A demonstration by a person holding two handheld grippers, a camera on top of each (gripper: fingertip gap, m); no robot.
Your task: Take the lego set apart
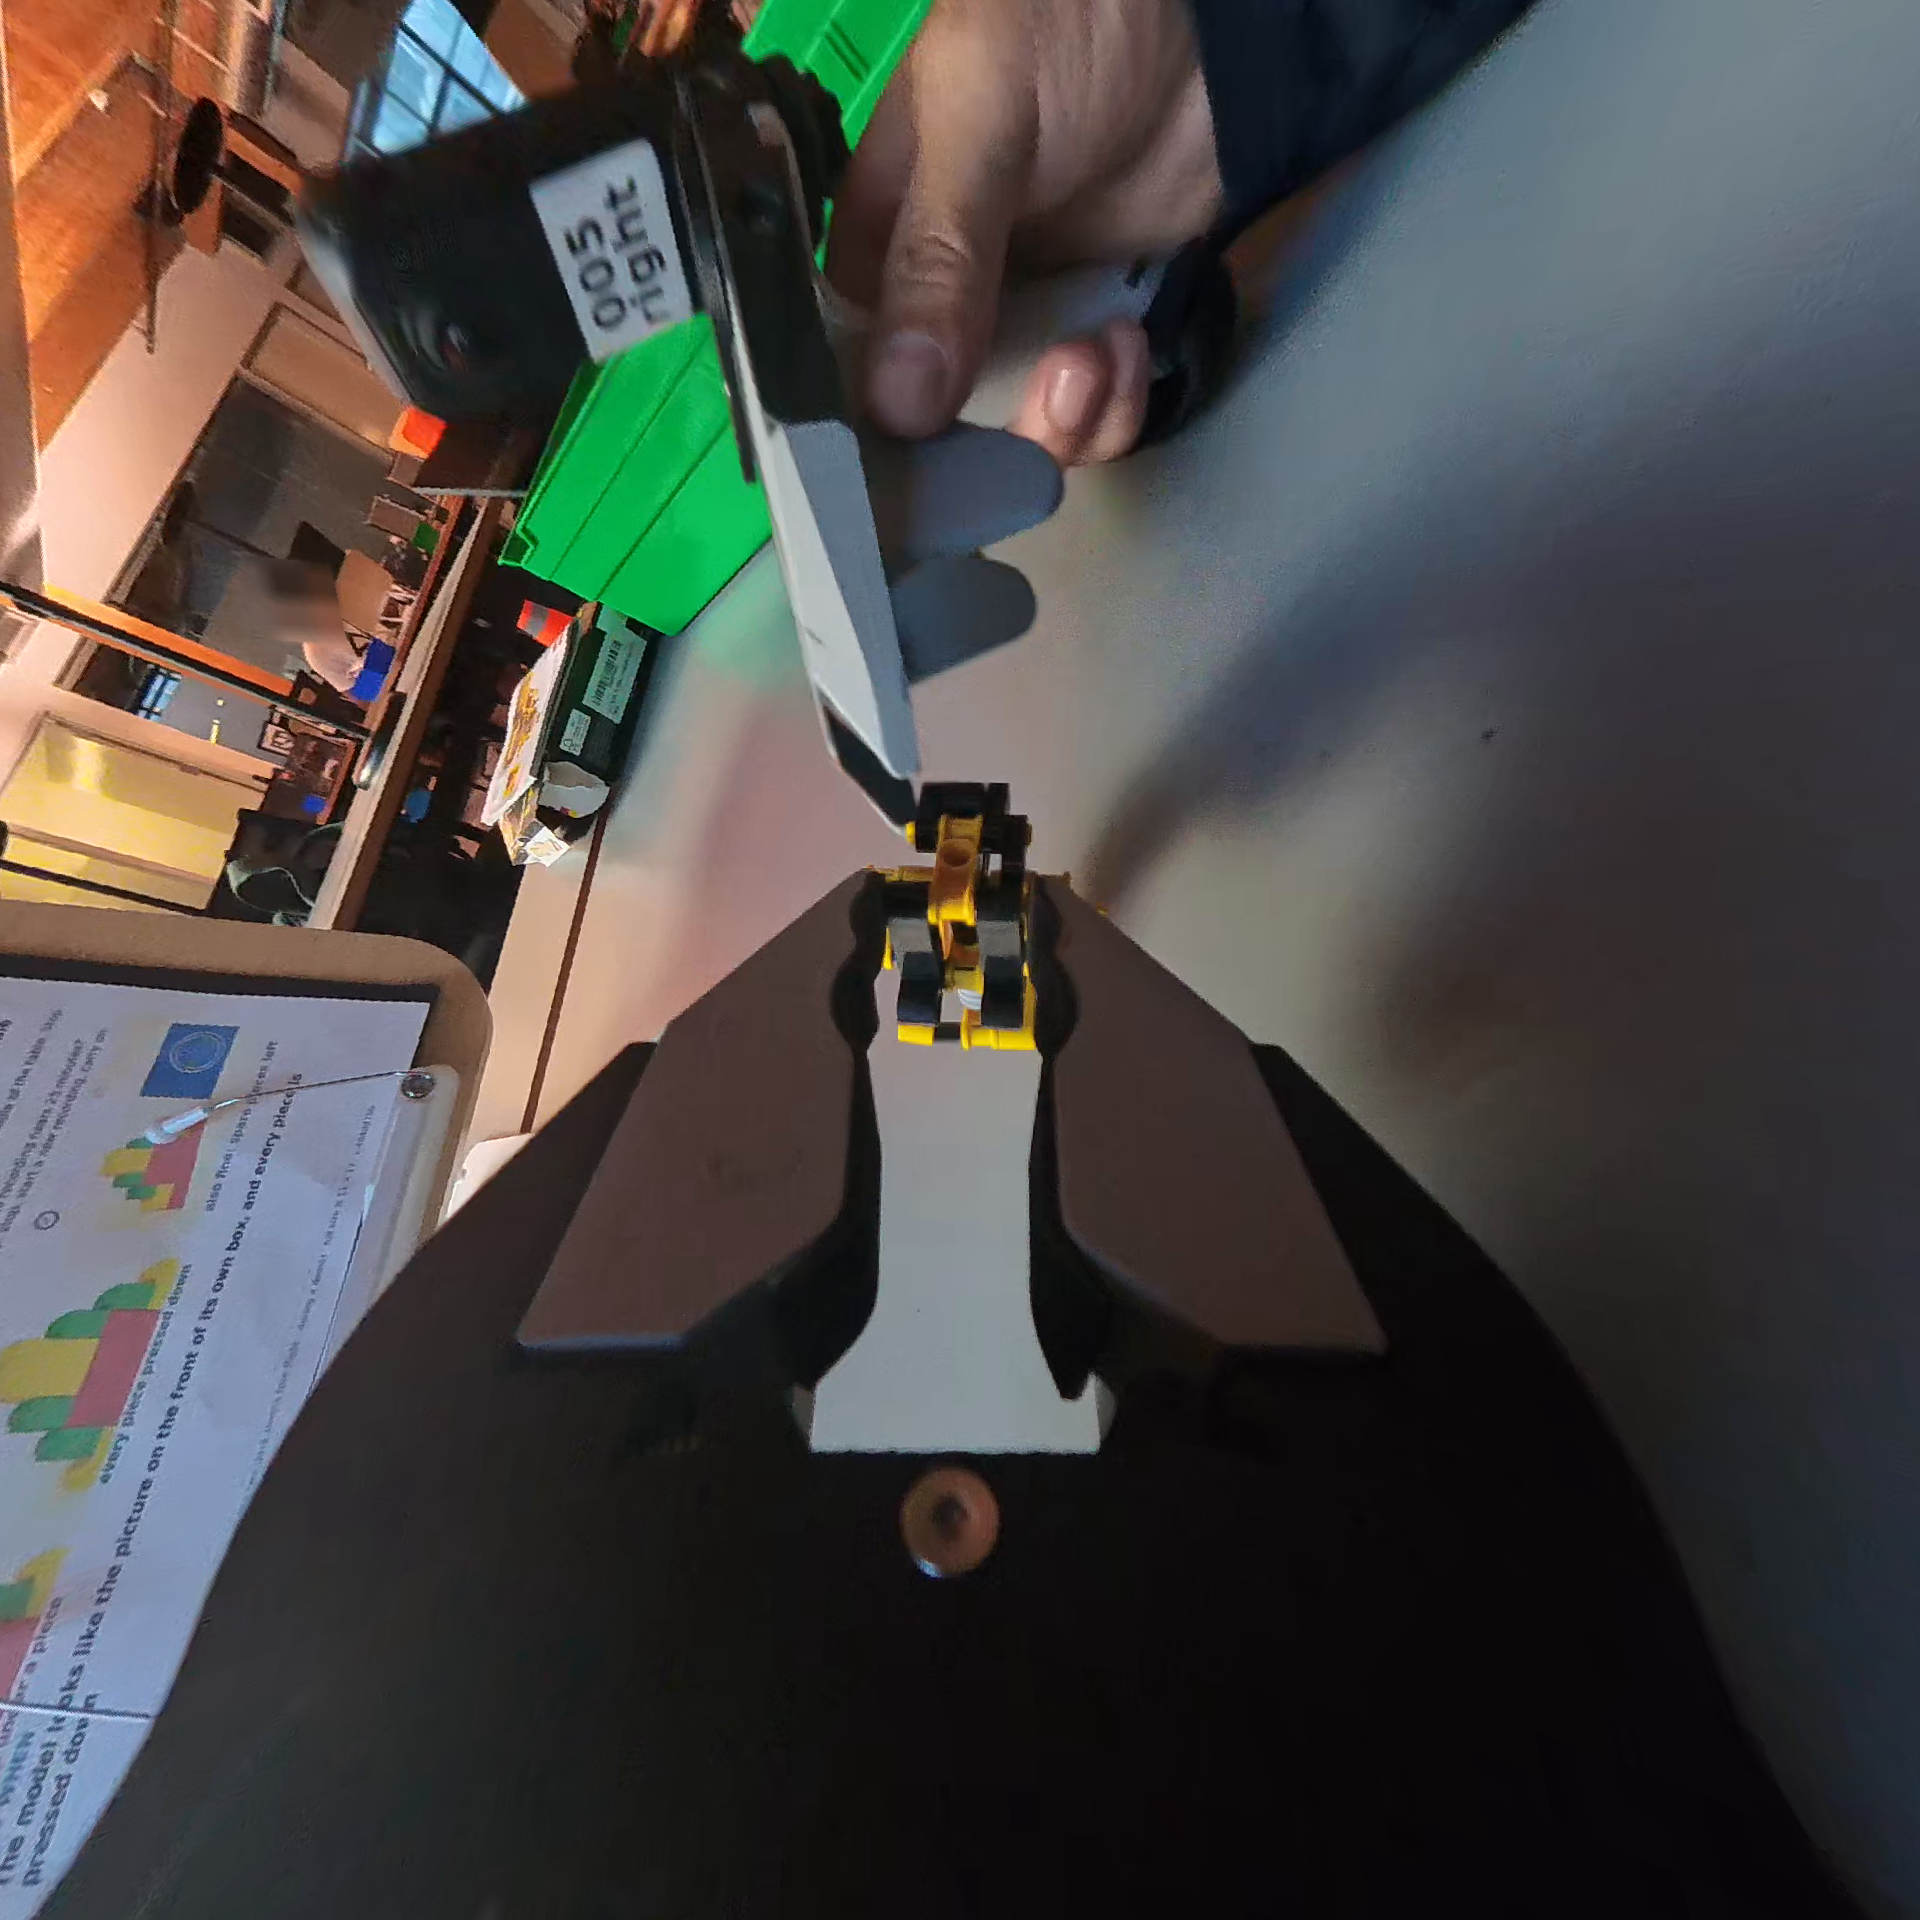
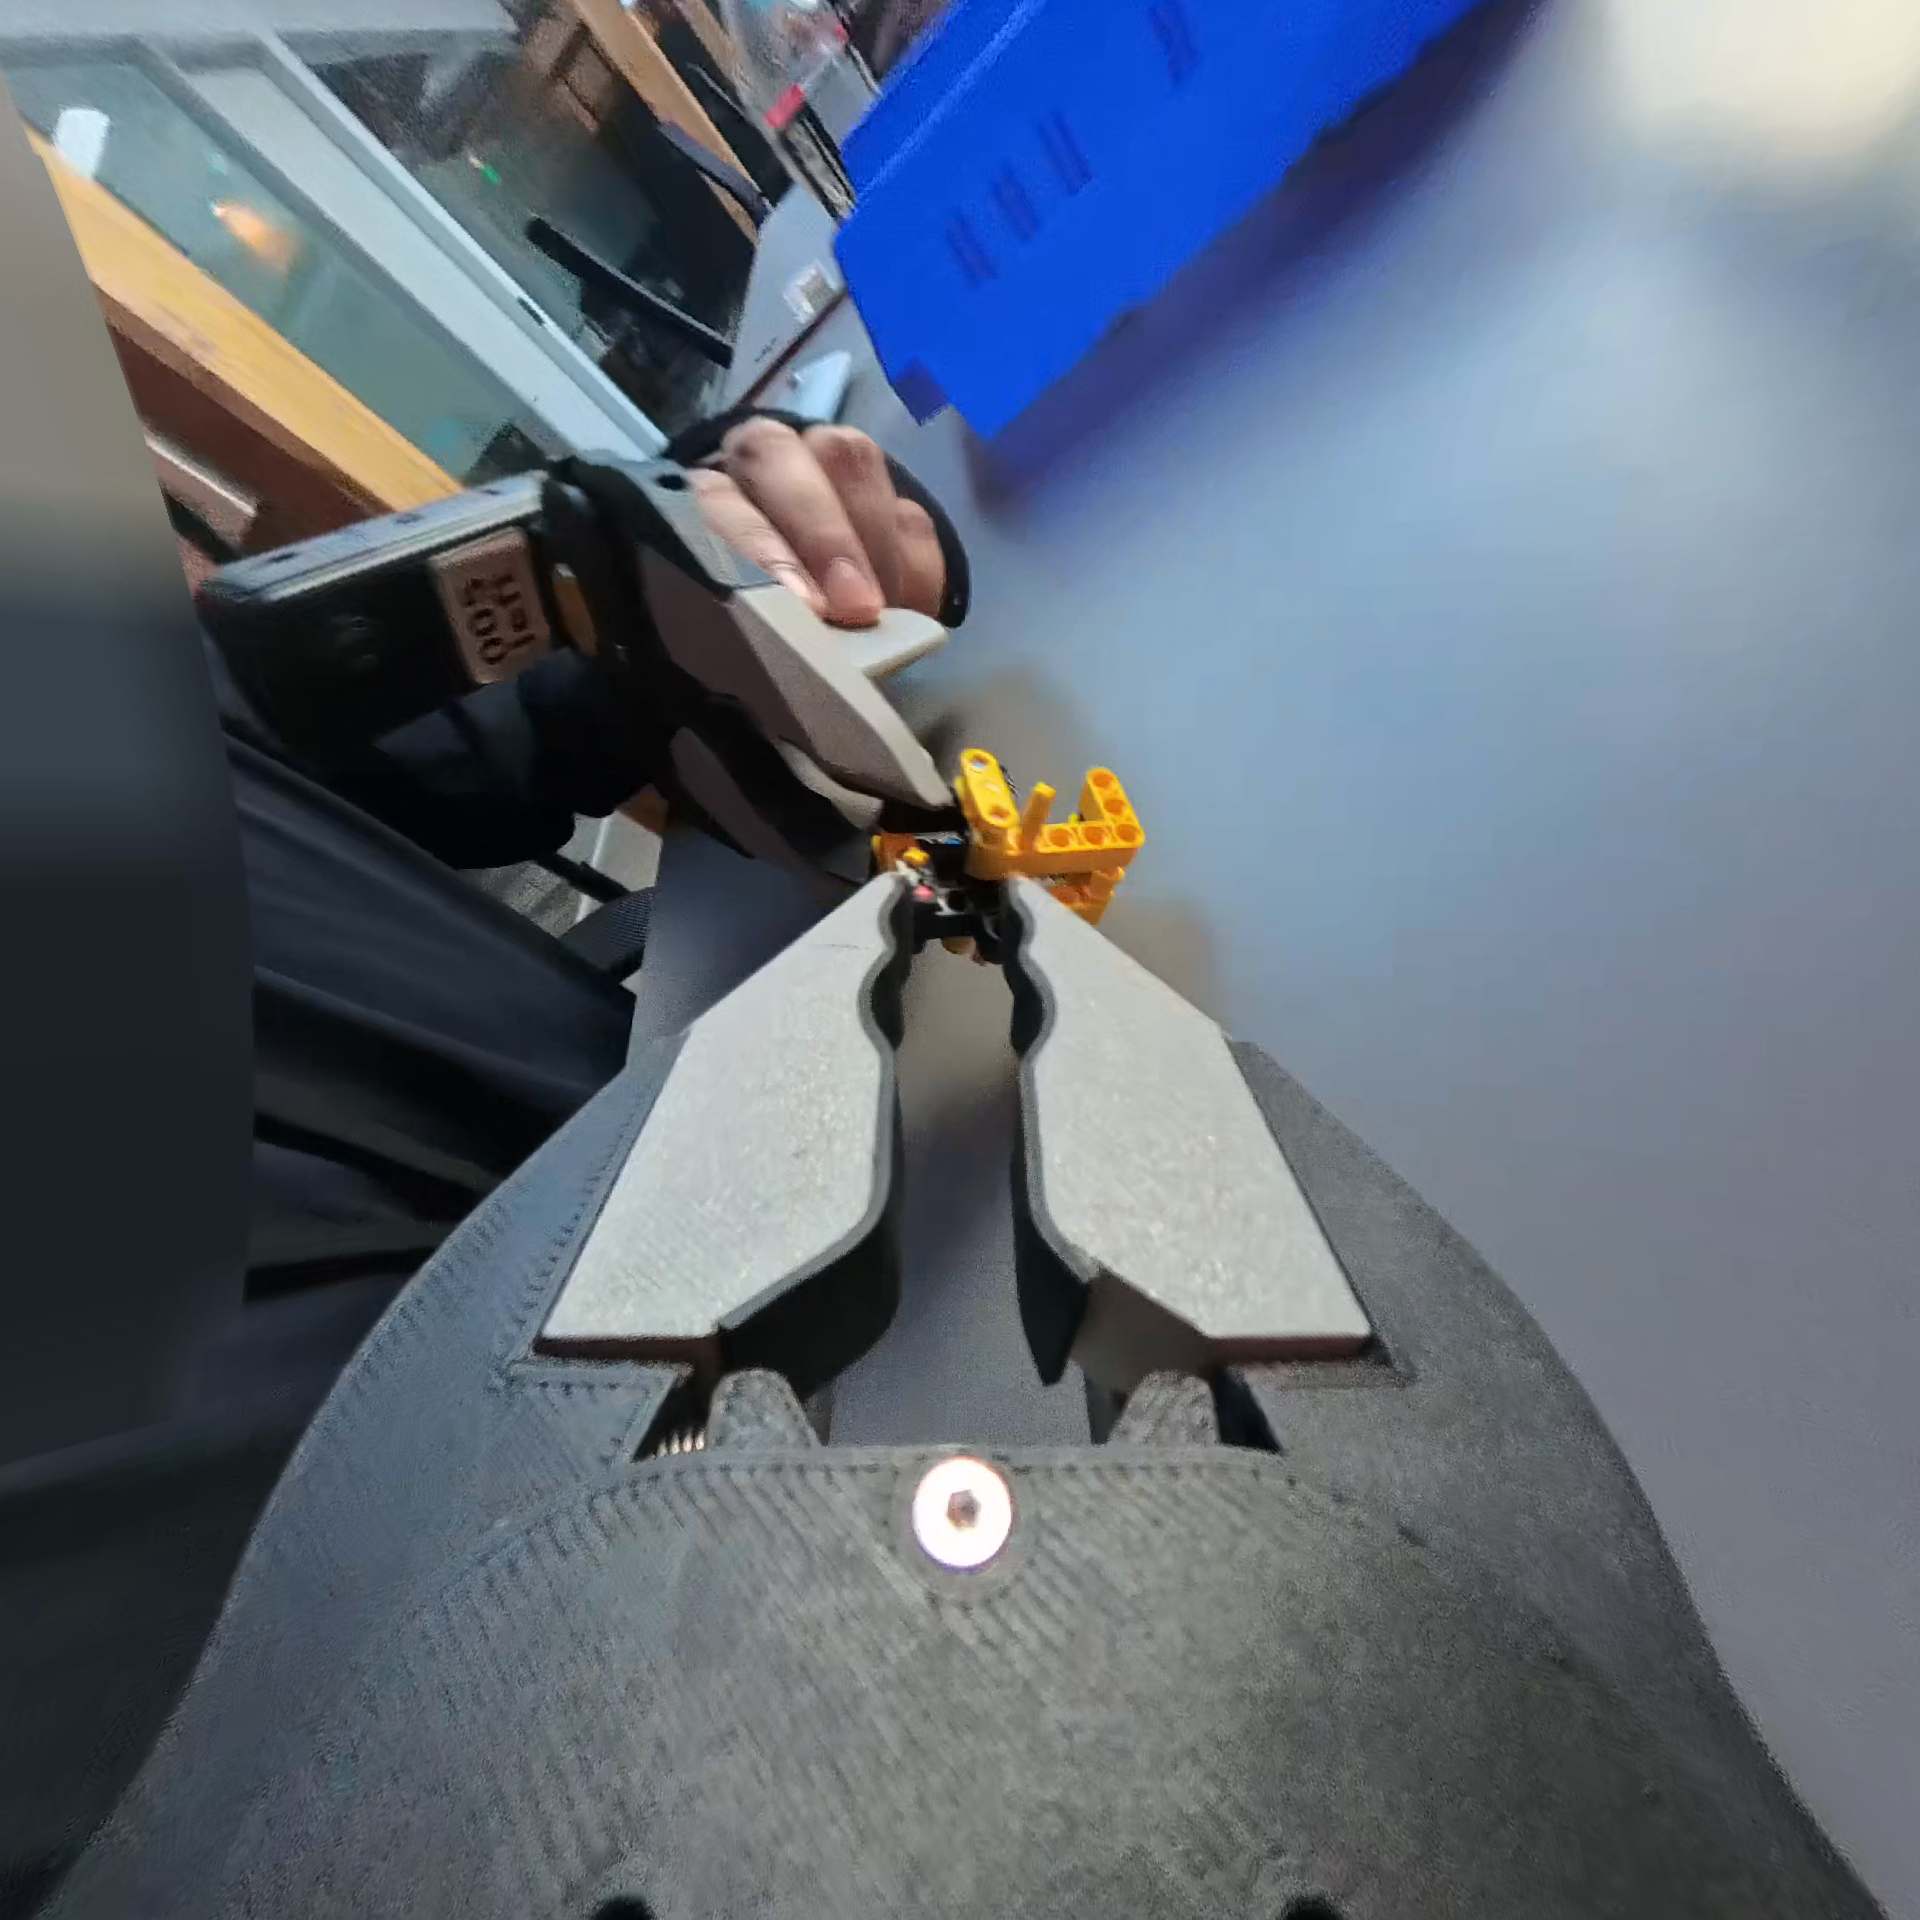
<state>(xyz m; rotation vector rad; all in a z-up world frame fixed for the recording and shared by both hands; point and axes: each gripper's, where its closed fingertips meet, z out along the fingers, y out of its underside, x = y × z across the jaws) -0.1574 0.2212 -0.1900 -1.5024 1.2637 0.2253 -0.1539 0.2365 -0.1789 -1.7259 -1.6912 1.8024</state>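
The small yellow-and-black lego model (image 1: 961,920) is held off the grey table (image 1: 1558,727), its long axis running straight out between the left gripper (image 1: 951,971) fingers, which are closed on its near, black-and-yellow end. The right gripper (image 2: 951,914) meets it from the far side, nearly closed and pinching a black part at the opposite end, so both tools have hold. Any parting pull would probably run along that shared axis.

Black printed gripper (image 2: 958,896) bodies, grey wavy-edged fingers (image 2: 748,1143), one silver screw (image 2: 961,1512), dark sleeves (image 1: 1340,94).
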